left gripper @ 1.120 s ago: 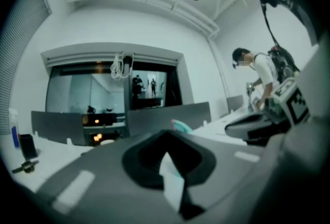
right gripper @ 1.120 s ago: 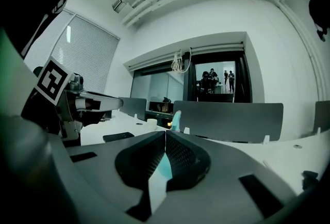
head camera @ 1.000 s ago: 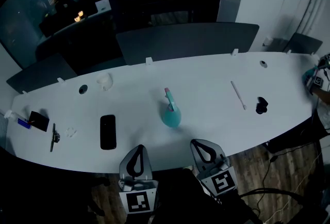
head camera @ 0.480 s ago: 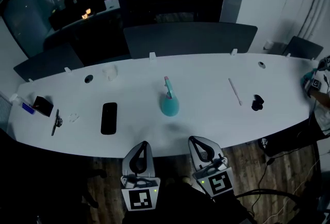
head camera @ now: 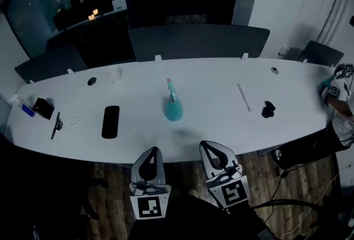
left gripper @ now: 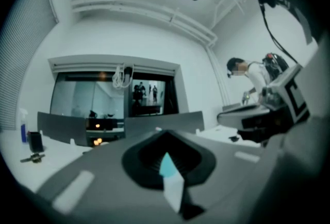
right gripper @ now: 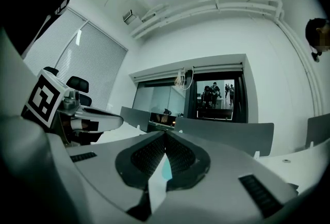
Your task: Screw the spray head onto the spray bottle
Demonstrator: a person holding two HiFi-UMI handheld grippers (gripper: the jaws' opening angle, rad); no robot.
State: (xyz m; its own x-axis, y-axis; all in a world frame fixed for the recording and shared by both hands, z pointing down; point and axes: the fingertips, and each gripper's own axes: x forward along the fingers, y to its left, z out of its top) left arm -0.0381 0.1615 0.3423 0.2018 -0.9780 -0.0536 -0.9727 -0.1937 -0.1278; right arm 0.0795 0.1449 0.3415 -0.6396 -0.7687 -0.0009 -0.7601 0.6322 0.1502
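Teal spray bottle [head camera: 173, 109] stands upright mid-way along the white table [head camera: 221, 125]. A thin pink-tipped piece rises from its neck, perhaps the spray head [head camera: 170, 88]. Left tongs [head camera: 153, 151] and right tongs [head camera: 207, 146] hover off the near edge, each with jaws together and empty. Left of the bottle lies a black phone [head camera: 110, 121].

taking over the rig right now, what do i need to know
Left tool: shut, empty, short of the table.
Right tool: shut, empty, beside the left.
Bottle: upright mid-table, untouched; the spray head seems to sit on top.
Done: head looks fitted, but tightness can't be told from here.
Left: check that it's seated, and tighten it if loose.
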